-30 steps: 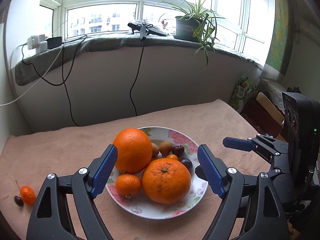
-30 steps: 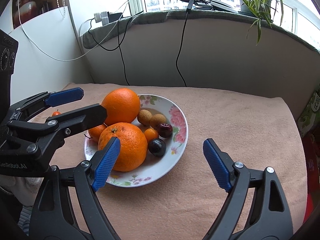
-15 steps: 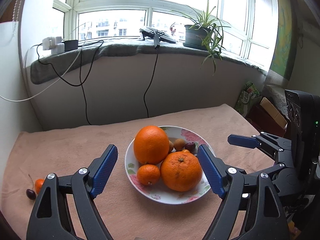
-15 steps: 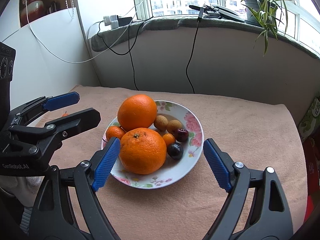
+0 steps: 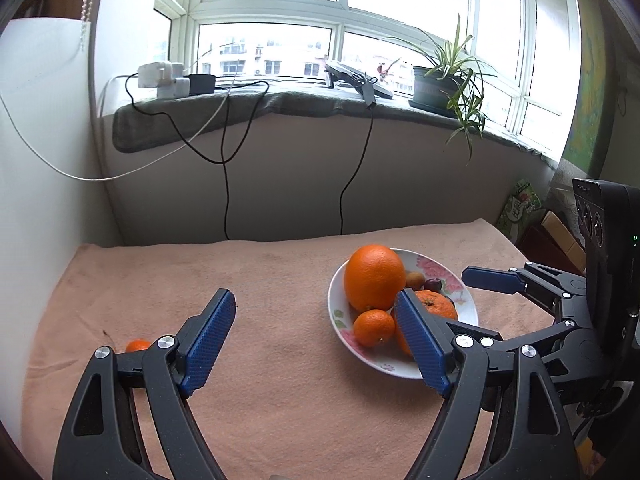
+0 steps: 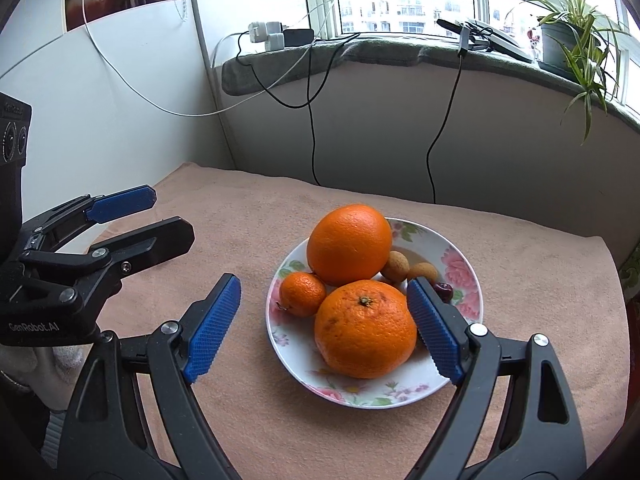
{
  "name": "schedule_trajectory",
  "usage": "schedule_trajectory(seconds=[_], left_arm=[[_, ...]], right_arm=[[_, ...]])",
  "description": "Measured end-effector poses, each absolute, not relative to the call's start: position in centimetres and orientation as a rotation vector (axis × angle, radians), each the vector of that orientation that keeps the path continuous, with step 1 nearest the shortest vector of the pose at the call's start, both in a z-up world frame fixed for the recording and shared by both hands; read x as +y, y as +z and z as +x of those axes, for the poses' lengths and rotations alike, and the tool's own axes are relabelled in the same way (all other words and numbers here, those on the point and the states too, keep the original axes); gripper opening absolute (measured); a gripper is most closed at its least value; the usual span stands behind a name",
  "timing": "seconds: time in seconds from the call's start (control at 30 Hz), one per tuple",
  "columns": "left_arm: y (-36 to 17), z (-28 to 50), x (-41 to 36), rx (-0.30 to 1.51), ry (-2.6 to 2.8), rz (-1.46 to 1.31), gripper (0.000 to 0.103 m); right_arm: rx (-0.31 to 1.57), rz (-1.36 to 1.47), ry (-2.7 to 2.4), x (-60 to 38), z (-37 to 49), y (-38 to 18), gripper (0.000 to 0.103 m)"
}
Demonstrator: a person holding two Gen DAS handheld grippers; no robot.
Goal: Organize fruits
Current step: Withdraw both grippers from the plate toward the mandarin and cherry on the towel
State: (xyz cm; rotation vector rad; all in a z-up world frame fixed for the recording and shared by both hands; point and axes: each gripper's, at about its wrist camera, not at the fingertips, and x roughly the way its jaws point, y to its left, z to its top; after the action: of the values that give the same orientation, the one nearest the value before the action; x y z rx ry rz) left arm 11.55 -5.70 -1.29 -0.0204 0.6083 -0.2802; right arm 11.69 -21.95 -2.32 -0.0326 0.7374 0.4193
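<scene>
While both my tongs hang open and empty | tabletop (image 5: pixel 280 360) | plate (image 6: pixel 460 264) already holds big orange (image 6: pixel 350 250), second orange (image 6: pixel 364 328), mandarin (image 6: pixel 302 294) | left tongs (image 5: pixel 316 340), right tongs (image 6: pixel 324 328) | stray small orange fruit (image 5: pixel 138 345) left out.

Plenty of soft daylight pouring in through the window (image 5: pixel 340 12), which is blown out to near white (you barely see the buildings outside). Shadows on the table (image 6: pixel 520 264) are faint. Everything's sharp, no blur, but the fisheye bends the edges and darkens the corners.
</scene>
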Motion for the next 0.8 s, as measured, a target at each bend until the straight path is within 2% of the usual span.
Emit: schedule_trajectory(seconds=[0.5,0.8], left_arm=[[-2.4,10.5,1.6,0.618,-0.173,-0.071,0.082],[-5.1,9.5,7.1,0.656,-0.081,-0.124,0.082]], right_arm=[[0.76,-0.043,0.502,-15.7,13.5,-2.7,0.087],[0.771,-0.046,0.566,-11.9,14.7,-3.1,0.087]])
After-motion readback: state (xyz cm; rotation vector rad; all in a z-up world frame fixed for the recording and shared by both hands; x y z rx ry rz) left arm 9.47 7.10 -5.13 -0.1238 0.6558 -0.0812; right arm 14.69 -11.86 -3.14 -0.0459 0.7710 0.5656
